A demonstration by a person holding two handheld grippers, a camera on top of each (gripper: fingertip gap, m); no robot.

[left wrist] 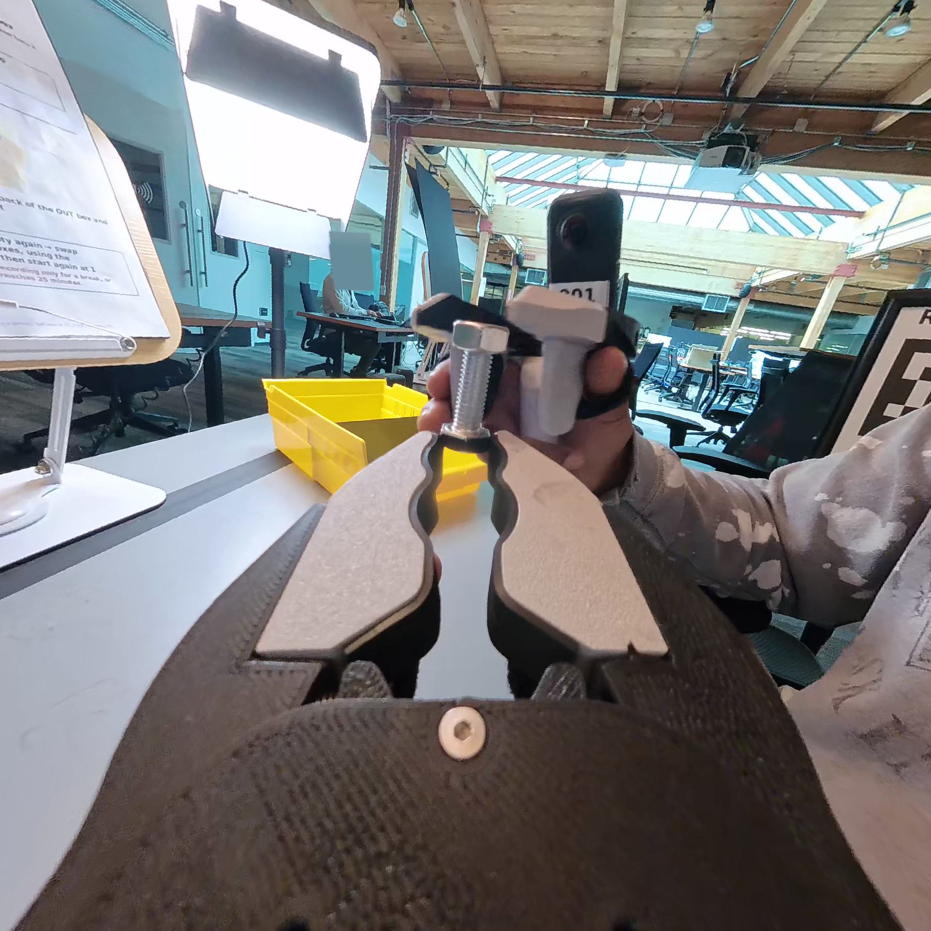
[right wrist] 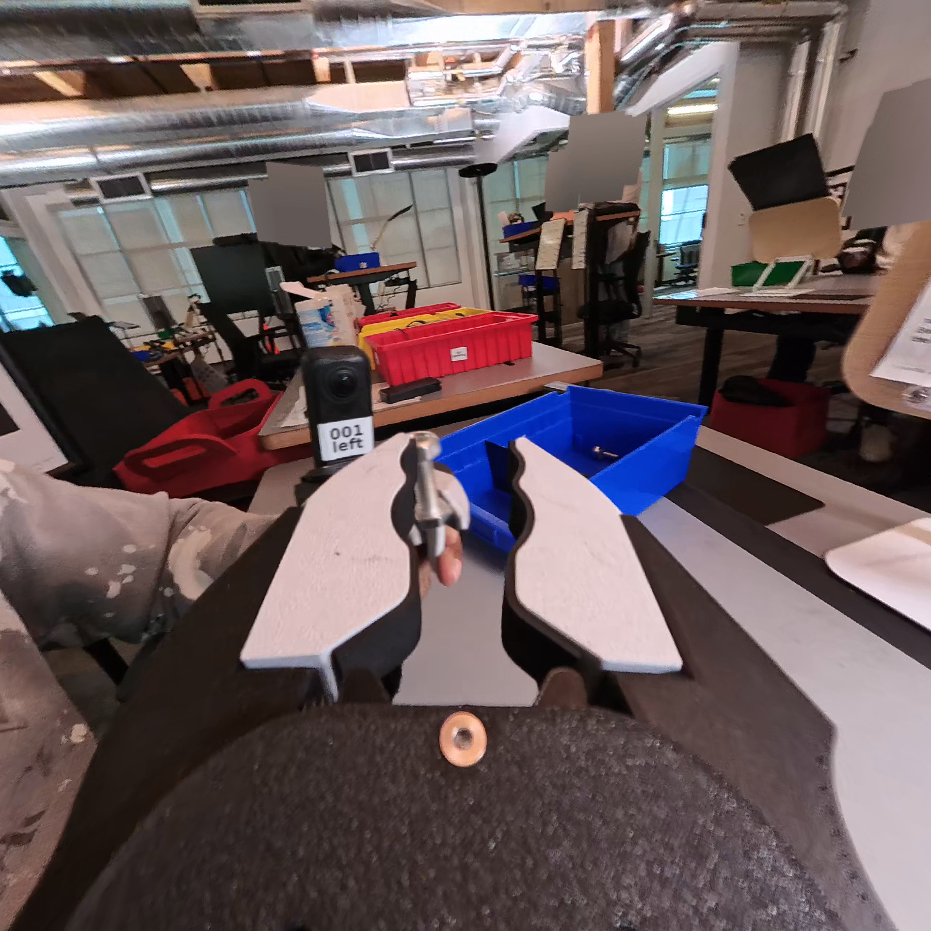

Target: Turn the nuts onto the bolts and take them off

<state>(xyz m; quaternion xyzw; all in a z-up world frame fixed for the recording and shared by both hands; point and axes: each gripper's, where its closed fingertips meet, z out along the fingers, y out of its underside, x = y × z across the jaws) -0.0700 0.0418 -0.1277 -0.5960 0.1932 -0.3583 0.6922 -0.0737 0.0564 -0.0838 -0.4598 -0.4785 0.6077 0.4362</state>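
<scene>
Above the grey surface (left wrist: 151,579) with its yellow bin (left wrist: 322,423), the left tongs (left wrist: 463,443) clamp the nut (left wrist: 464,431) on the upright bolt (left wrist: 471,373), so the right tongs (right wrist: 466,468), standing wide with nothing held, should close squarely on its hex head before turning.

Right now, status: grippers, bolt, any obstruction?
Left gripper shut on nut, bolt upright above. Right gripper open, beside bolt head. Nothing blocking; blue bin behind.
</scene>
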